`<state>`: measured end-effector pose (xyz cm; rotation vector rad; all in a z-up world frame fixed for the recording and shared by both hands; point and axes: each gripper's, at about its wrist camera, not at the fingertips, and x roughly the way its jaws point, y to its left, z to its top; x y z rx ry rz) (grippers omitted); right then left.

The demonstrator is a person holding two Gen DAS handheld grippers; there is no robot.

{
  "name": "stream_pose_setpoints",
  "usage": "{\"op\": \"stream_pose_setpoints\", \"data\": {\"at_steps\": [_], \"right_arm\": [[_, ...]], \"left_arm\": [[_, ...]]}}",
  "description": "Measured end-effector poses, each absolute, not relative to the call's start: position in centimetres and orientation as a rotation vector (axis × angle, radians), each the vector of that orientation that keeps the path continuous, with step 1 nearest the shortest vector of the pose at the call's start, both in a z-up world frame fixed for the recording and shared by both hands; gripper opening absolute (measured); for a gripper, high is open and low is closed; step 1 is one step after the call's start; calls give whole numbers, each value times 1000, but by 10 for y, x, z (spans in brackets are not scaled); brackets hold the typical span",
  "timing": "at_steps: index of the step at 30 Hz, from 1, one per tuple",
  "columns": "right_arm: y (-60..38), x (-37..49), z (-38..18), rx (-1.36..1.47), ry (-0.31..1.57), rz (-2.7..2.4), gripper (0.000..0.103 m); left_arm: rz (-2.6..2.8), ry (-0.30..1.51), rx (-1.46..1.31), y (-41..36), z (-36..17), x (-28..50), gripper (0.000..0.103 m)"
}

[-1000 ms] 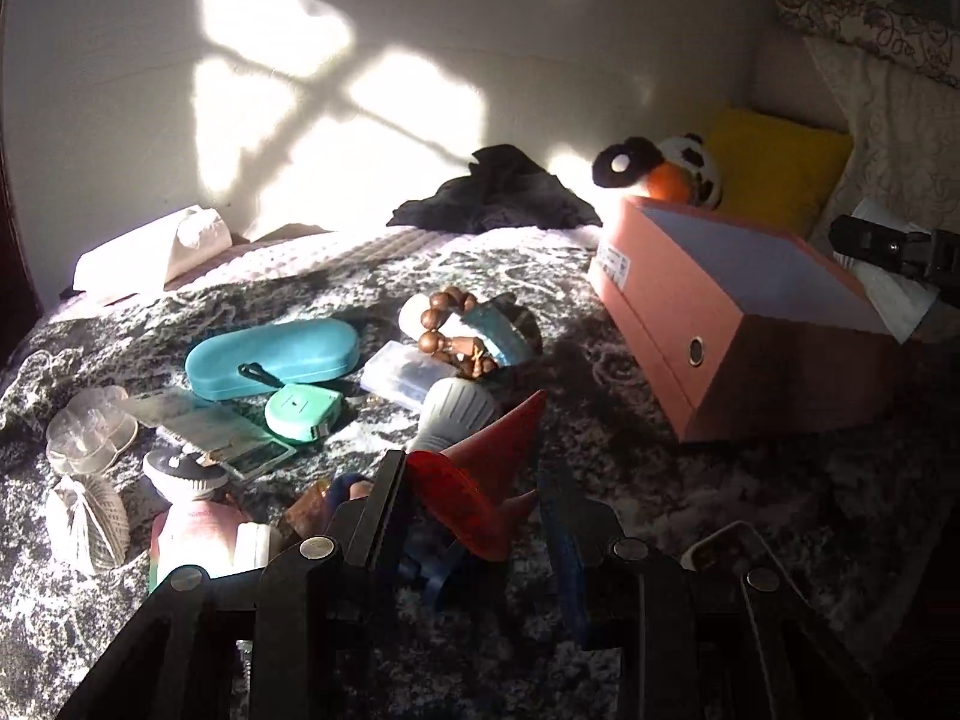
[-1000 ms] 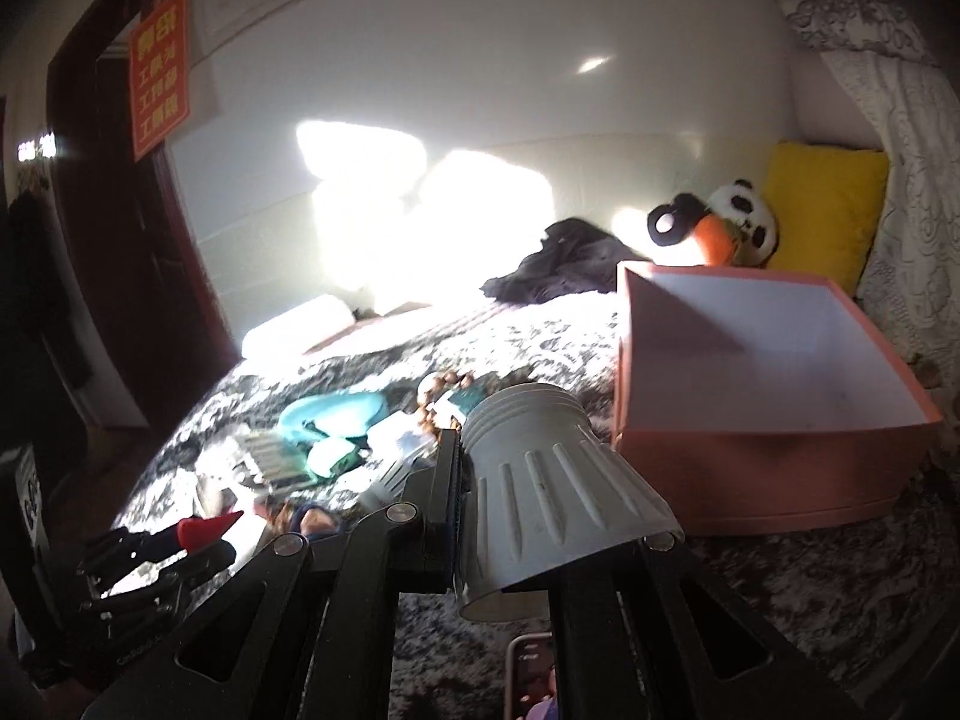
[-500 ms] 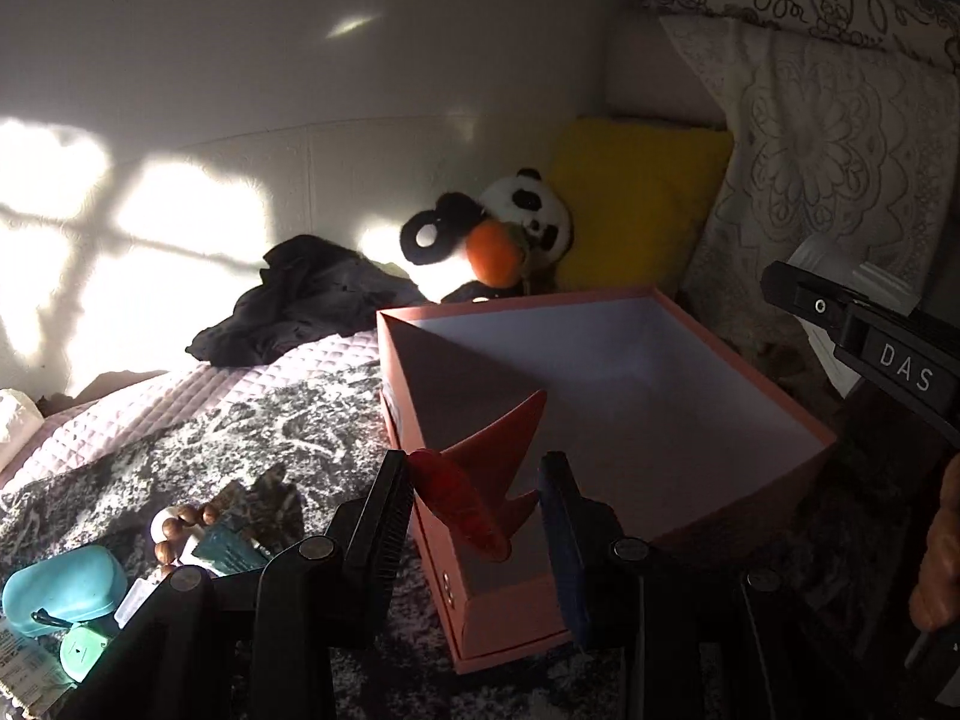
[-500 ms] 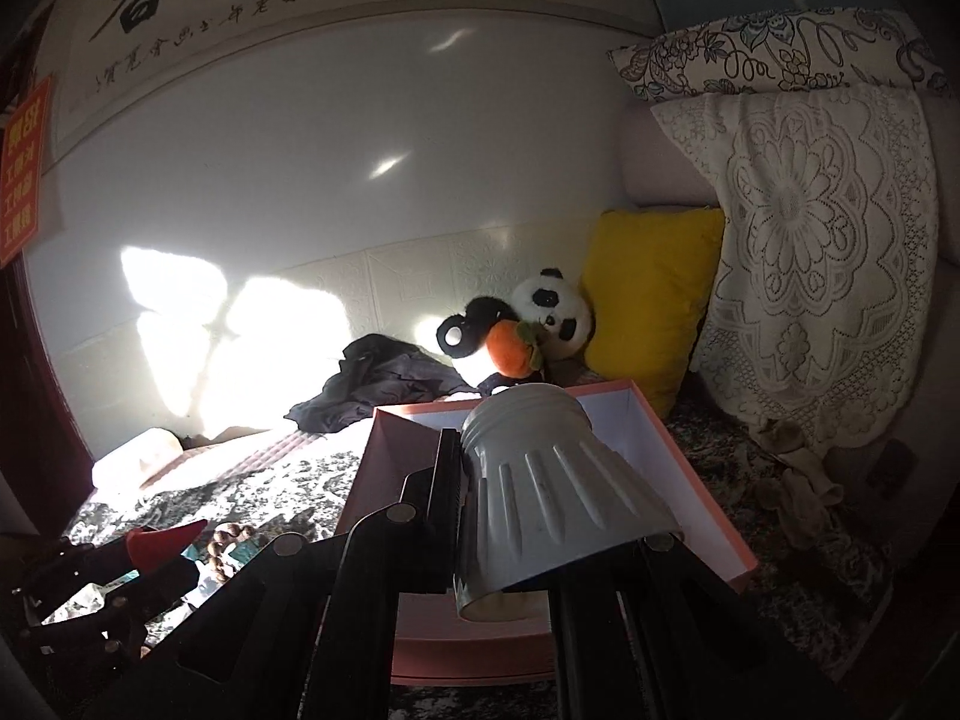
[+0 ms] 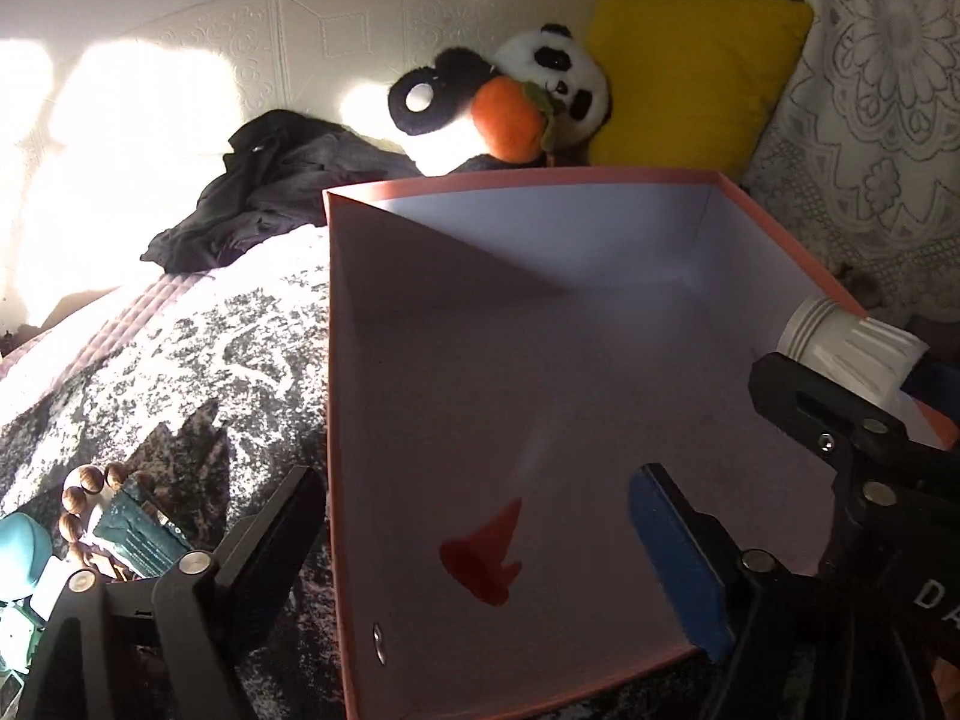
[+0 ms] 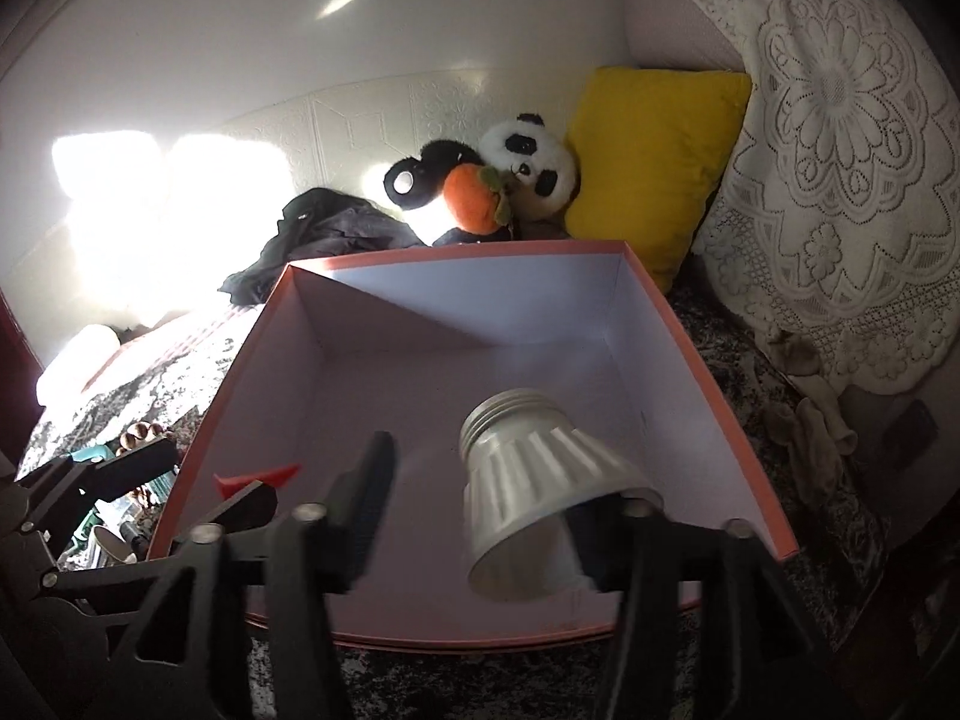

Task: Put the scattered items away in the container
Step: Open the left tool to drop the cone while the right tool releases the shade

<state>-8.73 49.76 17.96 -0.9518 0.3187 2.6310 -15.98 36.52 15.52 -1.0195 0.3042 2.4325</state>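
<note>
Box (image 5: 540, 324): pink card, white inside, open top, on the patterned bedspread (image 5: 180, 348). I see its rim all round in the right wrist view; the inside is mostly bare.

Left gripper (image 5: 474, 516): I hold it over the box's near-left corner, jaws spread wide and holding nothing; its left finger is outside the left wall, its blue-padded finger (image 5: 678, 564) over the interior.

Red cone (image 5: 483, 552): free of both fingers, seen against the box floor between them; whether it rests there or is in the air I cannot tell.

Right gripper (image 6: 498, 516): over the near-right part of the box, jaws wide apart. White bulb housing (image 6: 540, 492): threaded end pointing away, blurred, beside the right finger and clear of the left one; I cannot tell whether it touches.

Outside the left wall: wooden beads (image 5: 81, 492), teal case (image 5: 21, 546), other clutter. Beyond the far rim: dark garment (image 5: 270, 198), panda toy (image 5: 528, 102), yellow cushion (image 5: 690, 72). Right: lace cover (image 6: 840, 180).
</note>
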Motion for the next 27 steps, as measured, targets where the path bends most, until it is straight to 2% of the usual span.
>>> {"op": "stream_pose_setpoints", "data": {"at_steps": [12, 20, 27], "right_arm": [[514, -83, 176, -942, 372, 2599, 74], [516, -87, 162, -1008, 374, 2581, 74], [530, -90, 135, -1062, 341, 2488, 74]], "left_arm": [[2428, 476, -1158, 359, 116, -184, 90], [2437, 247, -1502, 313, 85, -209, 97], [2540, 296, -1452, 294, 91, -190, 101]]}}
